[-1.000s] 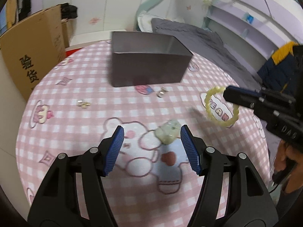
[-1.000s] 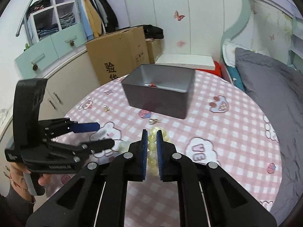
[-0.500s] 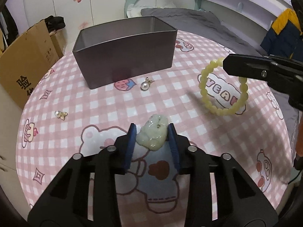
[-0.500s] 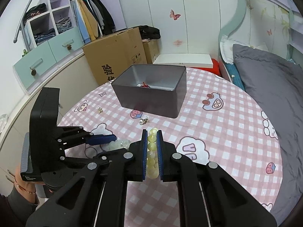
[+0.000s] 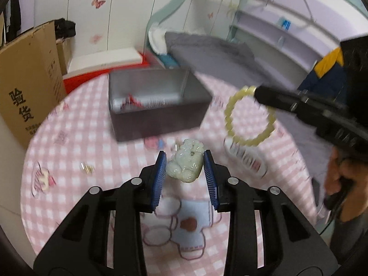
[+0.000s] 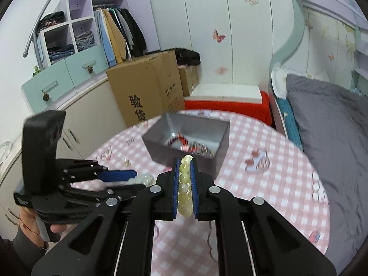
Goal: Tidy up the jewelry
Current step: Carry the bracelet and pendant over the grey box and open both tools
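A pale green carved pendant [image 5: 186, 166] is clamped between the blue pads [image 5: 160, 177] of the left gripper [image 5: 185, 177], whose jaws stand partly closed on it. The pendant is held clear of the desk [image 5: 69, 151], which is covered by a pink checked cloth with cartoon prints. In the right wrist view the same pendant [image 6: 141, 179] is seen at the tip of the left gripper [image 6: 128, 179], at the lower left.

A yellow bead bracelet [image 6: 185, 186] is pinched edge-on in the right gripper [image 6: 184, 184], the jaws being nearly shut with the beads lined up between the pads. From the left wrist view the bracelet [image 5: 249, 115] is seen hanging as a full ring from the tip of the right gripper [image 5: 258, 93], above the desk and to the right of the box.

A grey open box [image 5: 158, 105] stands on the far part of the desk; something red and white lies inside it, blurred. A small earring [image 5: 87, 168] lies on the cloth to the left of the left gripper, and another small piece [image 5: 176, 143] lies just in front of the box; both are blurred. A hand [image 5: 338, 174] is seen on the right gripper's handle. A cardboard box [image 6: 149, 87] stands beyond the desk, and a bed [image 6: 333, 124] lies to the right.
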Motion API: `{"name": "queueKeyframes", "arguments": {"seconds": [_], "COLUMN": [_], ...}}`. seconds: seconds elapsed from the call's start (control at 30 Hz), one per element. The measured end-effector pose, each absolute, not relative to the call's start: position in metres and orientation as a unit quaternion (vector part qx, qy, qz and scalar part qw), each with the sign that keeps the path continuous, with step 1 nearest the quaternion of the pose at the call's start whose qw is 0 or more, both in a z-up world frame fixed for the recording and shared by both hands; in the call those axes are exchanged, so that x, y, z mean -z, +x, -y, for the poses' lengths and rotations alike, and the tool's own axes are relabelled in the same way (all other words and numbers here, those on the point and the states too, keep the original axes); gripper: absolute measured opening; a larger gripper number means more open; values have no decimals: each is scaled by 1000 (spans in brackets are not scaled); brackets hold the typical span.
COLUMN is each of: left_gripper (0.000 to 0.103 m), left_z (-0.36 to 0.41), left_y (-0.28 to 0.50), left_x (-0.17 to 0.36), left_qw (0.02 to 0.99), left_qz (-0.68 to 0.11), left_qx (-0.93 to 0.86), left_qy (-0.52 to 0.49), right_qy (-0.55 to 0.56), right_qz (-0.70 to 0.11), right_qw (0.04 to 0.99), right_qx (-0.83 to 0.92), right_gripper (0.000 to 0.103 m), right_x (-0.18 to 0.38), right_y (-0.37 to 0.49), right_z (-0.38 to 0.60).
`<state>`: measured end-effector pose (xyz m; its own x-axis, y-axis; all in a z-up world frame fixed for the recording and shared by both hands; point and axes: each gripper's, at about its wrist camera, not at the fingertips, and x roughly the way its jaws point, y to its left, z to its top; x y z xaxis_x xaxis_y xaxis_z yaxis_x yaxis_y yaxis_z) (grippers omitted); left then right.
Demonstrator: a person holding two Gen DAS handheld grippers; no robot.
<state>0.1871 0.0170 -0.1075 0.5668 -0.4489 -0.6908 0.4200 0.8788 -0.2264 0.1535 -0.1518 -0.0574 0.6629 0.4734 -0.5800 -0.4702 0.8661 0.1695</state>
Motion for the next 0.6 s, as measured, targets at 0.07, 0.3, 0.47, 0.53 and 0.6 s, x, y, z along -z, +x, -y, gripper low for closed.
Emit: {"name": "queueKeyframes", "arguments": {"seconds": [0.07,0.3,0.47,0.53,0.6], "left_gripper": [33,33,33,33,33], "left_z": [-19,-12,-8,-5,-5], "left_y": [195,239,266,276,283], "left_x": [92,74,88,96,102], "left_qw": [890,895,888,886,883], "left_qz": [-383,-379,-398,-407,-414], "left_qx": [248,237,229,222,220], "left_qy": [-23,-14,0,4,6], "right_qy": [-1,-17,-23,-22,-19], "right_qz": [-310,-291,-290,-296,-302], "right_qw": [915,921,924,923,921], "right_qx": [-260,-260,-249,-246,-244], "right_gripper": [8,8,8,8,8], "right_x": [52,42,50,56,63], "right_y": [159,190,213,221,228], "right_z": [148,128,119,118,118]}}
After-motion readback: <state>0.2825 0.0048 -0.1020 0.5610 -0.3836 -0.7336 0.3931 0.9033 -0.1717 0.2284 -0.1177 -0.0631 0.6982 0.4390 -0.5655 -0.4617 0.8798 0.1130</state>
